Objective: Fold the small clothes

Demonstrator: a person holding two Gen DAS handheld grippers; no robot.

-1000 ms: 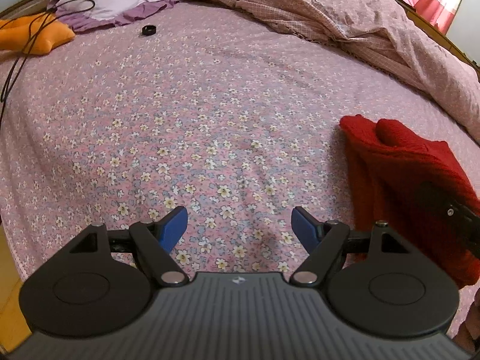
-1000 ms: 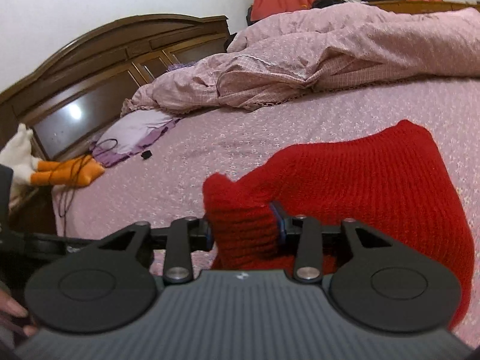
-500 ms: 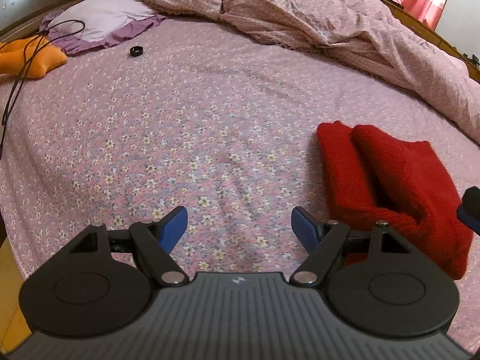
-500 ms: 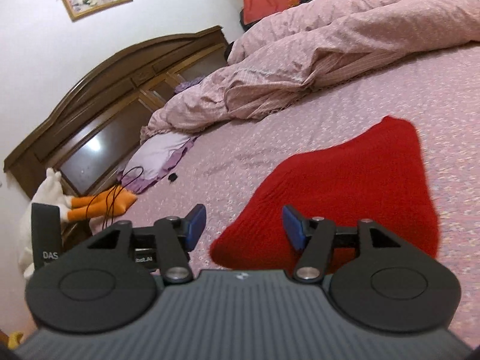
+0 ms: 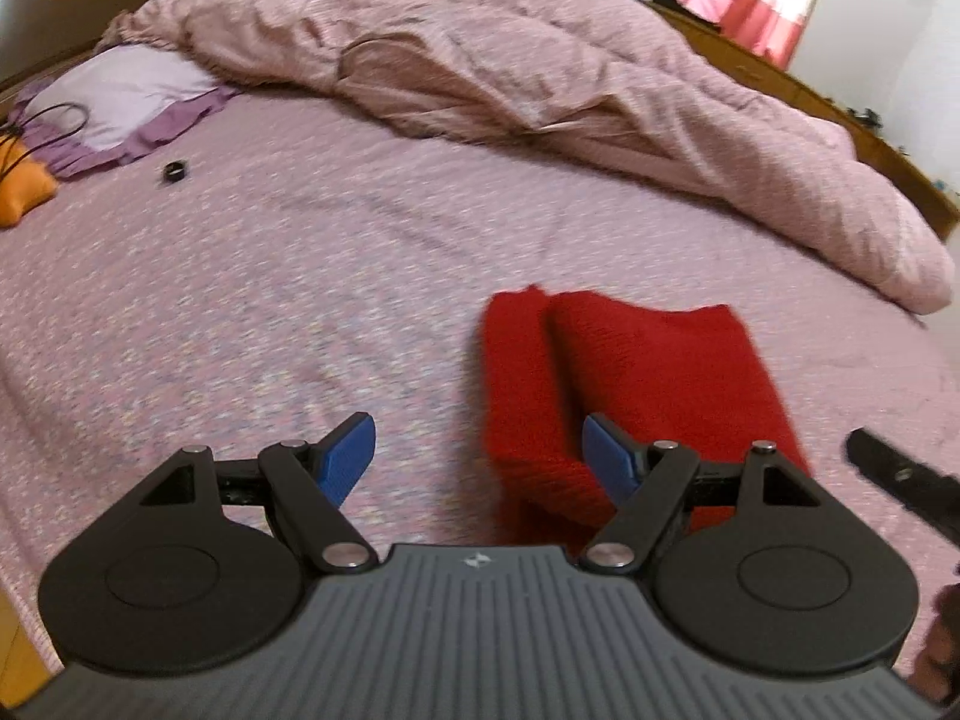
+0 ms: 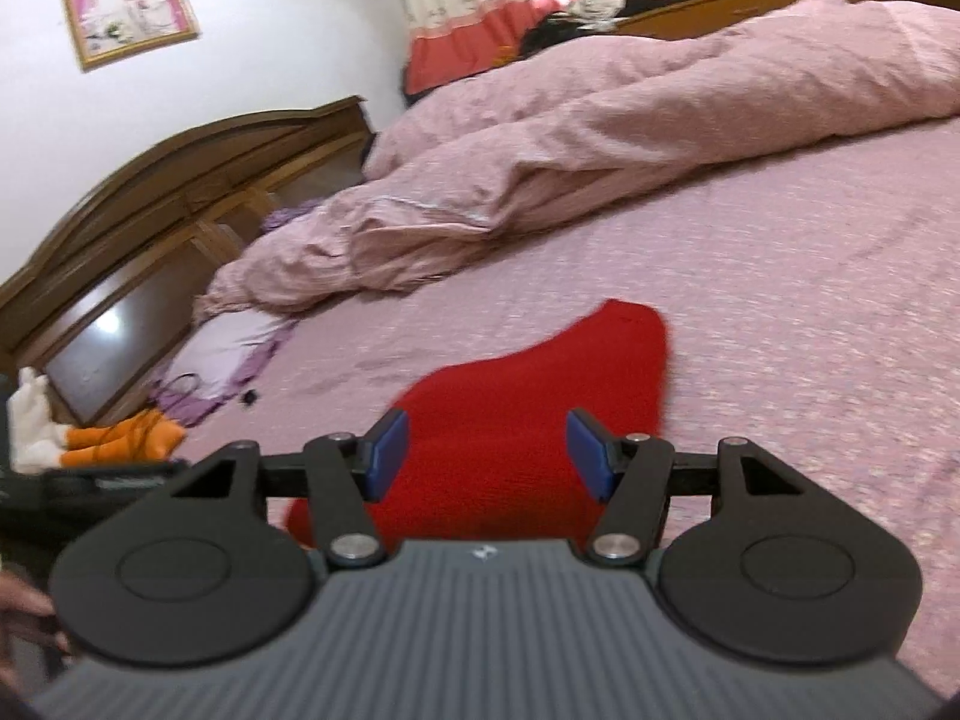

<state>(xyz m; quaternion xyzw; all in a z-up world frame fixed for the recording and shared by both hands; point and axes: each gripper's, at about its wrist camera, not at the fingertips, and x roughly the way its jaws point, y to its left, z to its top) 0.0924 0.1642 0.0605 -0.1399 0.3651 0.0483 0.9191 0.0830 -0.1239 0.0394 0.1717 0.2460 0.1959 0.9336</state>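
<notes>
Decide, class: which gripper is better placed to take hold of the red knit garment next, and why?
Probably the right gripper: the red garment lies centred just beyond its open fingers, while it sits off to one side of the left gripper.

A dark wooden headboard meets a white wall bearing a framed photo, beside bright curtains.

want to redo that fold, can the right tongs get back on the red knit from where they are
Probably yes. The right tongs are open and empty, with the folded red knit lying flat on the bedsheet just ahead of them, nothing in between.
</notes>
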